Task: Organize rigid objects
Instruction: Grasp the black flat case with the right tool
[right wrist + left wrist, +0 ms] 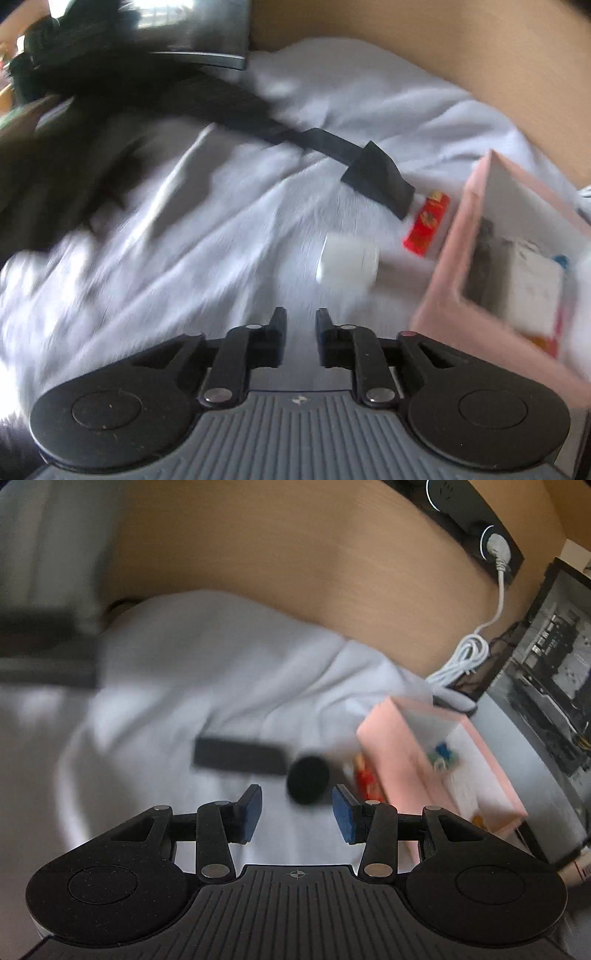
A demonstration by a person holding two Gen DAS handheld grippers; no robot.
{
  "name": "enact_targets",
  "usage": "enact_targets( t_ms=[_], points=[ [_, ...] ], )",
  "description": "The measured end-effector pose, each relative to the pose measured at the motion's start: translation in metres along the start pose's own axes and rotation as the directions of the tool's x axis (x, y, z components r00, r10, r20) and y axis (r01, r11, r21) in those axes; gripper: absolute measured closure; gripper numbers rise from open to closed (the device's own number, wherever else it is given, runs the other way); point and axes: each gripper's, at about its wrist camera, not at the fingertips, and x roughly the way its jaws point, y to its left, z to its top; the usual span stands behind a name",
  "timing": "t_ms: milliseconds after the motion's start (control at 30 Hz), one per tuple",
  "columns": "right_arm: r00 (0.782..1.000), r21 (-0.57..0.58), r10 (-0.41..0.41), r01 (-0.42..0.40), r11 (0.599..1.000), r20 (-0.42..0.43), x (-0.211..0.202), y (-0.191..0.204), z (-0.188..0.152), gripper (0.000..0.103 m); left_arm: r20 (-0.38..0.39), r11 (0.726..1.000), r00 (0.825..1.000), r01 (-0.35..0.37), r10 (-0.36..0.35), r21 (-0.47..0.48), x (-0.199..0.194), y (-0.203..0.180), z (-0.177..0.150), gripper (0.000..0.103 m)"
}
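Blur risks a miss: we hold the left gripper [297, 818] open and empty near a black disc [307, 780]; the right gripper [301, 341] is nearly closed, empty, by the pink box [461, 266].

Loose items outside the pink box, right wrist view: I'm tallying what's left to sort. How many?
3: a white block nearest the gripper, a red lighter beside the pink box, and a black flat piece behind it. Blur may hide others.
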Motion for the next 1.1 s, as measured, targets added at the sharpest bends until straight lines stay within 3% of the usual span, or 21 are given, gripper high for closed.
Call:
enact_targets(
  t_ms=[100, 133, 233, 300, 367, 433, 533, 633, 800, 900, 1000, 1100],
  points=[
    [0.999, 0.018, -0.043, 0.042, 0.999, 0.032, -0.027, 0.001, -0.03, 0.045, 0.002, 0.995, 1.0, 0.023, -0.024, 0.095, 0.03, -0.014, 0.02, 0.057],
    [0.998, 0.037, -0.058, 0.057, 0.998, 0.034, -0.032, -0.002, -0.039, 0.043, -0.008, 0.992, 0.999, 0.033, -0.032, 0.121, 0.039, -0.017, 0.025, 0.057],
    [0.995, 0.124, -0.099, 0.098, 0.987, 0.004, -0.038, -0.022, -0.06, 0.042, -0.064, 0.988, 0.998, 0.038, -0.028, 0.151, 0.074, -0.024, 0.041, 0.057],
    [0.993, 0.178, -0.116, 0.117, 0.977, -0.018, -0.046, -0.033, -0.073, 0.042, -0.098, 0.992, 0.995, 0.043, -0.031, 0.122, 0.092, -0.022, 0.044, 0.058],
    [0.991, 0.216, -0.131, 0.134, 0.967, -0.028, -0.049, -0.041, -0.083, 0.042, -0.16, 0.993, 0.984, 0.094, -0.082, 0.07, 0.104, -0.02, 0.042, 0.068],
    [0.991, 0.234, -0.135, 0.135, 0.963, -0.017, -0.05, -0.047, -0.088, 0.042, -0.185, 0.989, 0.978, 0.119, -0.101, 0.084, 0.103, -0.024, 0.032, 0.073],
    [0.994, 0.219, -0.109, 0.103, 0.97, 0.014, -0.051, -0.05, -0.09, 0.042, -0.212, 0.985, 0.975, 0.1, -0.069, 0.141, 0.09, -0.031, 0.011, 0.076],
    [0.997, 0.167, -0.066, 0.058, 0.984, 0.042, -0.044, -0.044, -0.087, 0.042, -0.213, 0.987, 0.976, 0.08, -0.05, 0.138, 0.065, -0.03, -0.014, 0.077],
    [0.991, 0.064, -0.014, 0.006, 0.998, 0.133, -0.029, -0.028, -0.062, 0.042, -0.191, 0.992, 0.98, -0.031, 0.054, 0.119, 0.003, -0.02, -0.058, 0.077],
    [0.975, -0.016, 0.005, -0.002, 1.0, 0.22, -0.027, -0.022, -0.032, 0.042, -0.174, 0.991, 0.976, -0.131, 0.134, 0.032, -0.037, -0.005, -0.083, 0.078],
    [0.965, -0.104, 0.021, 0.006, 0.995, 0.263, -0.012, -0.02, 0.017, 0.041, -0.137, 0.964, 0.96, -0.254, 0.242, -0.075, -0.072, 0.008, -0.102, 0.077],
    [0.974, -0.125, 0.007, 0.022, 0.992, 0.225, 0.029, -0.024, 0.073, 0.038, -0.124, 0.922, 0.935, -0.35, 0.332, -0.167, -0.099, 0.018, -0.118, 0.077]
  ],
)
